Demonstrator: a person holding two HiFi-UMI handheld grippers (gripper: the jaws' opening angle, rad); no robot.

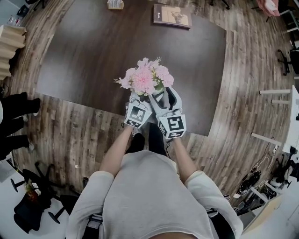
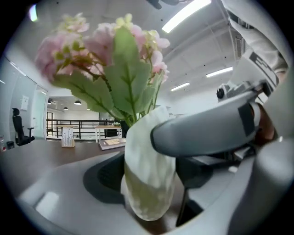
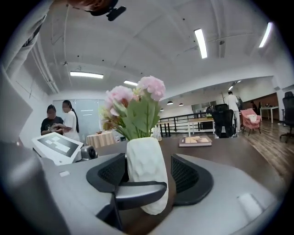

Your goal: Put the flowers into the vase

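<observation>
A bunch of pink flowers (image 1: 145,77) with green leaves stands in a white bumpy vase (image 2: 149,179) at the near edge of the dark table (image 1: 93,46). My left gripper (image 2: 148,170) is shut on the vase's body, a pad against each side. My right gripper (image 3: 148,173) stands open around the same vase (image 3: 144,174); its right pad is clear of the wall. In the head view both grippers, left (image 1: 140,99) and right (image 1: 161,95), meet under the blooms and hide the vase. One left finger (image 3: 138,193) crosses in front of the vase.
A book (image 1: 172,16) lies at the table's far edge, with a small holder (image 1: 115,4) to its left. Wood floor surrounds the table. Two people (image 3: 59,121) stand behind at the left; another person (image 3: 233,101) and office chairs are farther off.
</observation>
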